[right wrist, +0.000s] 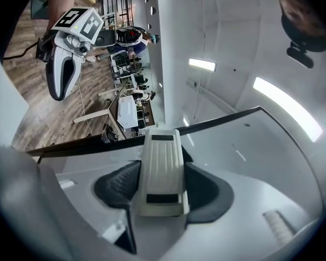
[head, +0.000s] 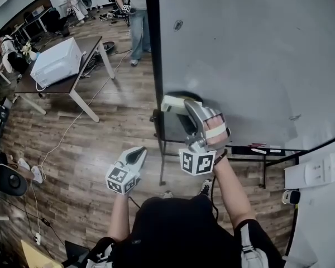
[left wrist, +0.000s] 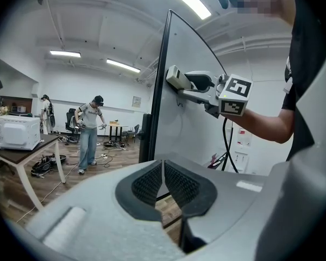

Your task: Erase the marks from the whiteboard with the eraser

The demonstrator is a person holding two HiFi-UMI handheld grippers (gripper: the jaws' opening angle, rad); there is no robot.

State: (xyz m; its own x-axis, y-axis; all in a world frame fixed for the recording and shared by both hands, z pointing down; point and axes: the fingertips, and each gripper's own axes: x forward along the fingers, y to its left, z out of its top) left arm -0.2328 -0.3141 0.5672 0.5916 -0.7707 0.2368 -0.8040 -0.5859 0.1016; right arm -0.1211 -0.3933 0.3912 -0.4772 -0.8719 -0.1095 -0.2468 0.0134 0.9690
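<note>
The whiteboard (head: 251, 54) stands upright at the right, with a black frame along its left edge. A small mark (head: 178, 24) sits high on it and a faint one (head: 295, 117) low at the right. My right gripper (head: 178, 107) is shut on the white eraser (head: 172, 103), which is against the board's lower left, with a dark smudge (head: 184, 93) just above it. The right gripper view shows the eraser (right wrist: 162, 173) clamped between the pads. My left gripper (head: 136, 155) hangs lower, off the board, shut and holding nothing. The left gripper view shows the eraser (left wrist: 176, 79) on the board (left wrist: 190, 124).
Under the board runs a tray (head: 265, 149) with markers on it. A table (head: 72, 85) with a white microwave (head: 56, 63) stands at the left. A person (head: 135, 15) stands behind the board's left edge. Cables lie on the wooden floor (head: 89, 161).
</note>
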